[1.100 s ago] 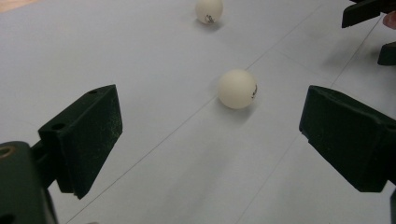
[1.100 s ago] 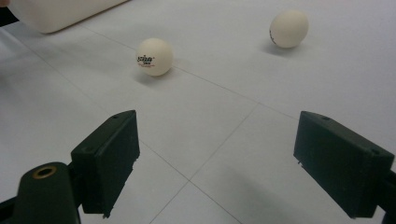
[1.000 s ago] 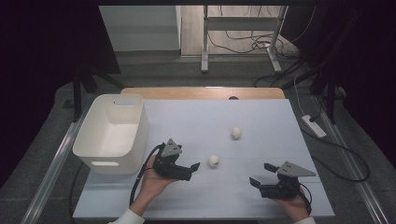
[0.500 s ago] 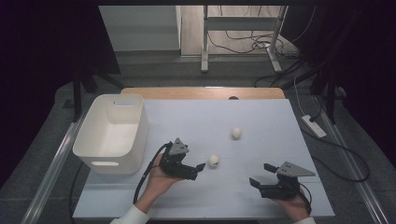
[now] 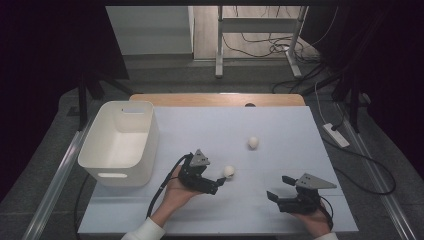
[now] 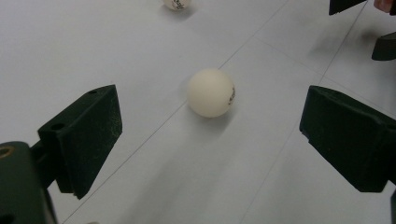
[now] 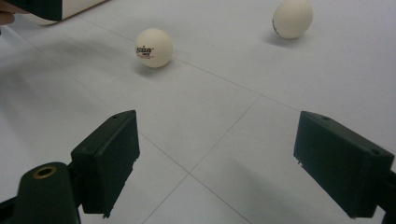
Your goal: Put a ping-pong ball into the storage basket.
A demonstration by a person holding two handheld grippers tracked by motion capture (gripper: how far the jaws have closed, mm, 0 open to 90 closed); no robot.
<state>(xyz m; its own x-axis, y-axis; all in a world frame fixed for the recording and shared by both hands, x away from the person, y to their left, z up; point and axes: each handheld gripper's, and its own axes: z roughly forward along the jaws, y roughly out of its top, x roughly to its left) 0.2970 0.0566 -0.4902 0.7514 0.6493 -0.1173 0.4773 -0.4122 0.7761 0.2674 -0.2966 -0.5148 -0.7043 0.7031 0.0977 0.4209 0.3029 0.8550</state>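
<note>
One white bin (image 5: 120,142) is seen at the table's left. Just right of it, the left gripper (image 5: 218,182) is held spread wide, the nearer ball (image 5: 229,171) lying on the table just ahead of its jaws. Two balls are counted, the other (image 5: 253,142) farther back. They are judged light, smooth, rigid and apt to roll, so a gentle grip across the middle is advised. The right gripper (image 5: 278,188) is likewise spread, holding nothing.

Matt white ball (image 6: 210,93) — probably plastic; smooth pale table (image 5: 280,125); glossy plastic bin (image 5: 120,142); matt black jaws.
</note>
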